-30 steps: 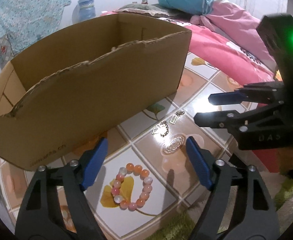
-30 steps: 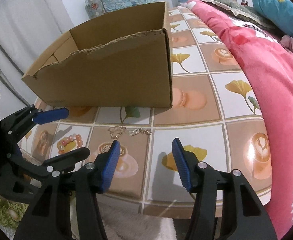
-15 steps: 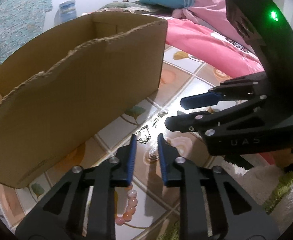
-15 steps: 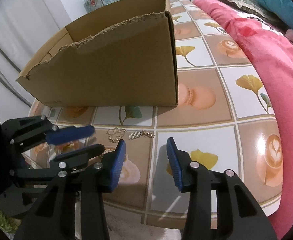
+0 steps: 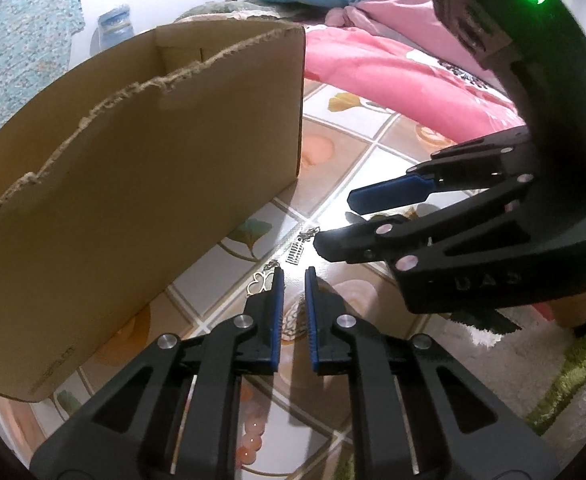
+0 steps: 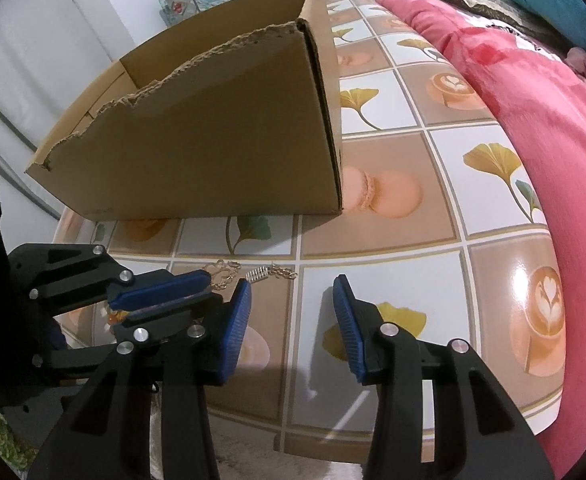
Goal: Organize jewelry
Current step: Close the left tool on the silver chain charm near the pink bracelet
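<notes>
An open cardboard box (image 5: pixel 141 184) stands on a patterned table; it also shows in the right wrist view (image 6: pixel 221 136). A gold chain with a butterfly charm (image 5: pixel 261 282) and a small silver piece (image 5: pixel 295 254) lie in front of it, also seen from the right wrist as the chain (image 6: pixel 221 274) and the silver piece (image 6: pixel 257 273). A round filigree piece (image 5: pixel 293 320) lies between my left jaws. My left gripper (image 5: pixel 293 312) is nearly shut, low over it, with a narrow gap. A pink bead bracelet (image 5: pixel 251 436) lies under it. My right gripper (image 6: pixel 291 328) is open and empty.
A pink quilt (image 6: pixel 533 92) runs along the table's right side. The patterned table top (image 6: pixel 413 184) continues to the right of the box. Green and white rug (image 5: pixel 565 392) lies below the table's front edge. The two grippers are close together.
My left gripper has moved forward past the bead bracelet to the filigree piece and its jaws have closed to a narrow gap. My right gripper has moved closer to the table, jaws still open.
</notes>
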Demonstrator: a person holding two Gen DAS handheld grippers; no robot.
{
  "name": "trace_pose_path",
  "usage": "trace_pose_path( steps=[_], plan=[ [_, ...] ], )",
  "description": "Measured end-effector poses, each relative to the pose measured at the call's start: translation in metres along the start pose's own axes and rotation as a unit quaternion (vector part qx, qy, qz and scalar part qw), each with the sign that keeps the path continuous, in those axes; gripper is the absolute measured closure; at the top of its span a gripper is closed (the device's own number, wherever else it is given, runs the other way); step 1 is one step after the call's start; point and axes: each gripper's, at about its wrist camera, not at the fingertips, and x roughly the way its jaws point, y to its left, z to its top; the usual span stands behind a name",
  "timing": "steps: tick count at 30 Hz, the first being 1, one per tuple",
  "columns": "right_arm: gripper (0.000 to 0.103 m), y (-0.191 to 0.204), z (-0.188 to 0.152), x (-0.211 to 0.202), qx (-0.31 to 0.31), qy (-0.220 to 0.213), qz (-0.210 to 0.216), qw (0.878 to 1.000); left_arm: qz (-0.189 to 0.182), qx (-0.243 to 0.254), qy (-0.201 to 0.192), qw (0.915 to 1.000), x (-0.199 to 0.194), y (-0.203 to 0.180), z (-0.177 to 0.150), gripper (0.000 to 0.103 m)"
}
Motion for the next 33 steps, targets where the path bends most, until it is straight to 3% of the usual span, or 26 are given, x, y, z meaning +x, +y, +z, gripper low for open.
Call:
trace_pose_path(
  steps=[16, 33],
  plan=[
    [0.061, 0.001, 0.000, 0.000, 0.004, -0.004, 0.006, 1.000, 0.011, -0.025, 0.015, 0.9995, 0.006, 0.014, 0.003, 0.093],
    [0.061, 0.001, -0.001, 0.000, 0.007, -0.002, 0.010, 1.000, 0.007, 0.008, 0.016, 0.9998, 0.012, 0.009, 0.010, 0.093]
  ],
)
